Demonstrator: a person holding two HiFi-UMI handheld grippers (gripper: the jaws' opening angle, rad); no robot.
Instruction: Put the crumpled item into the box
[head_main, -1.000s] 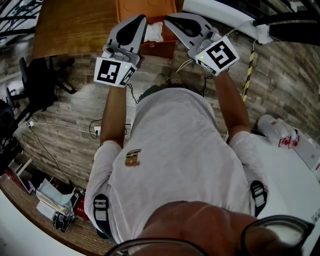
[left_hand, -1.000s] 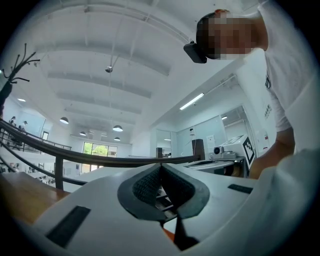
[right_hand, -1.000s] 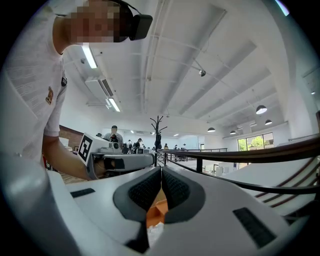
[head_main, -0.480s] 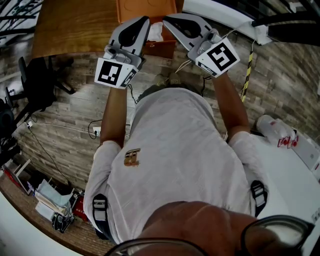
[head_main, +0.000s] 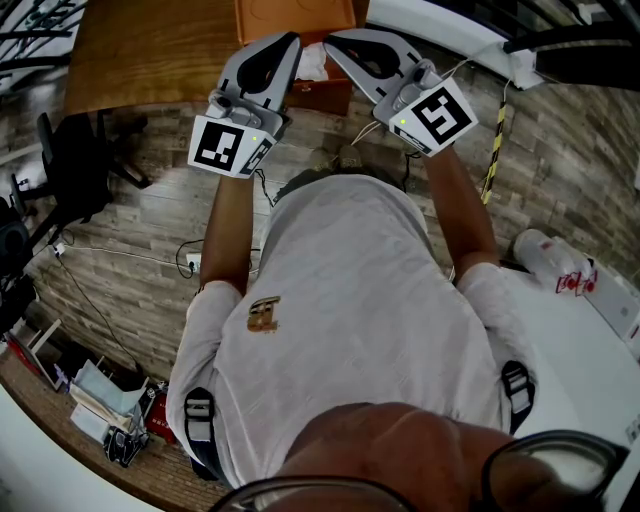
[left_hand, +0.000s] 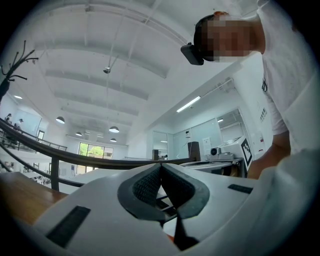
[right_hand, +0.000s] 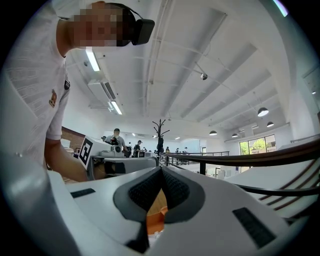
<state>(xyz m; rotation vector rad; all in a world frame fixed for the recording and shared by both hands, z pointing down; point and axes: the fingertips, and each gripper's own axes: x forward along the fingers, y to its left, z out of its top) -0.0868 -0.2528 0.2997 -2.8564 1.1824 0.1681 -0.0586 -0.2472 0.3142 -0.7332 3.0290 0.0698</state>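
Note:
An orange box (head_main: 292, 16) stands at the top middle of the head view, beside a wooden table. A white crumpled item (head_main: 312, 63) lies inside it, half hidden between my two grippers. My left gripper (head_main: 290, 40) is held up over the box's left part, shut, with nothing between its jaws (left_hand: 160, 167). My right gripper (head_main: 330, 40) points in from the right, its tip close to the left one's, and is also shut and empty (right_hand: 161, 170). Below its closed jaws a strip of the orange box (right_hand: 156, 218) shows.
The wooden table (head_main: 140, 50) fills the upper left. A black chair (head_main: 75, 165) and cables (head_main: 150, 255) lie on the plank floor at the left. A white table (head_main: 590, 370) with a bottle (head_main: 548, 253) is at the right. Clutter (head_main: 110, 405) sits at the lower left.
Both grippers have drifted slightly up towards the box and now cover more of the white crumpled item. Their jaws have stayed shut.

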